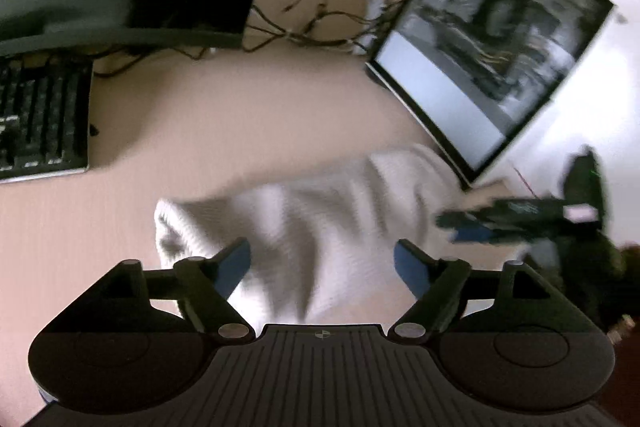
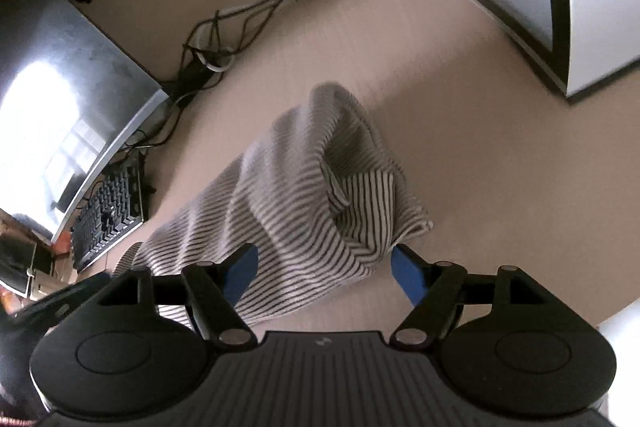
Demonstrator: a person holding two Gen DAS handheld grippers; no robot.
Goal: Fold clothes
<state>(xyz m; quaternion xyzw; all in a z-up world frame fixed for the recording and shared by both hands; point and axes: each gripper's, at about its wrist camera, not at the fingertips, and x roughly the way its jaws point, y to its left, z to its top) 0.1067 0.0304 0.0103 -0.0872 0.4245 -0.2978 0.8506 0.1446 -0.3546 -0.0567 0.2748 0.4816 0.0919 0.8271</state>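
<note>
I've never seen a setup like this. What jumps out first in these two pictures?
A striped garment lies rumpled in the middle of the beige desk, one end bunched up and gaping. Each camera looks past its own blue-tipped gripper, the left gripper and the right gripper, both spread open just above the cloth. Monitors, a keyboard and tangled cables crowd the desk's far side.

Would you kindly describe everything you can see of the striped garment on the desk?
The striped garment is a soft knit, white with thin dark stripes, lying crumpled and partly folded in a long heap on the beige desk. One end is humped up, with an opening that shows its striped inside. Both the left gripper and right gripper are open above its near edge; neither grips it. It looks blurred in the left view.
</note>
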